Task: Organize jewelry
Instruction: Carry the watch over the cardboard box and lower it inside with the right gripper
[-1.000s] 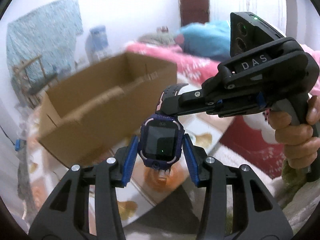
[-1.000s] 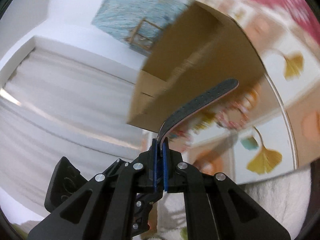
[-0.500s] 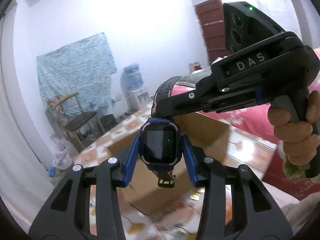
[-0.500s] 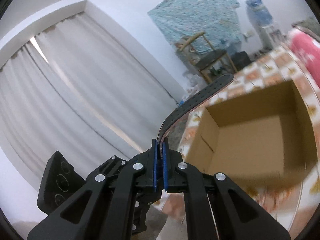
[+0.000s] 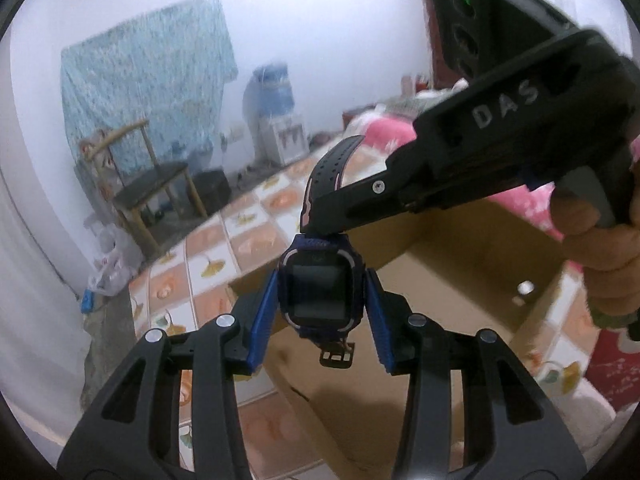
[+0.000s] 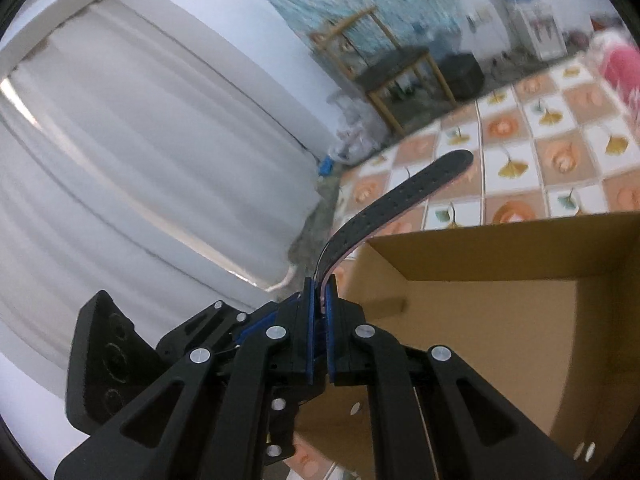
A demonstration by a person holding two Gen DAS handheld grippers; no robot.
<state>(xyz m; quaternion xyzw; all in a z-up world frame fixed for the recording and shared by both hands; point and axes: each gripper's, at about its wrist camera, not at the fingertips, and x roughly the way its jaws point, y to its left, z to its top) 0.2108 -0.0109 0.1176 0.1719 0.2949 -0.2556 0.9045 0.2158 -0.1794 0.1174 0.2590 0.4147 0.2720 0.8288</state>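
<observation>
Two grippers: both on one watch, held above the box
Cardboard box [image 5: 460, 280]: open top, brown, fills lower right of the left wrist view; in the right wrist view [image 6: 500, 320] it takes the lower right too, inside looks bare apart from small holes in a wall
Tiled floor [image 5: 248, 236]: orange and white squares with leaf prints, centre left, under and behind the box
Right gripper [image 5: 320, 220]: comes in from upper right of the left wrist view, "DAS" on its body, a hand [image 5: 592, 248] on the grip at the right edge; jaws clamped tight on the strap
Left gripper [image 5: 322, 304]: lower centre, blue pads [image 5: 264, 320] pressed on either side of the watch case
Watch [image 5: 320, 284]: blue case, dark screen facing the camera, frame centre, above the near box edge
Strap [image 6: 396, 200]: dark, perforated, pink underside, curves up and right from the right gripper's tips [image 6: 320, 300]
Buckle [image 5: 338, 354]: short strap end, hangs below the case, between the left pads
</observation>
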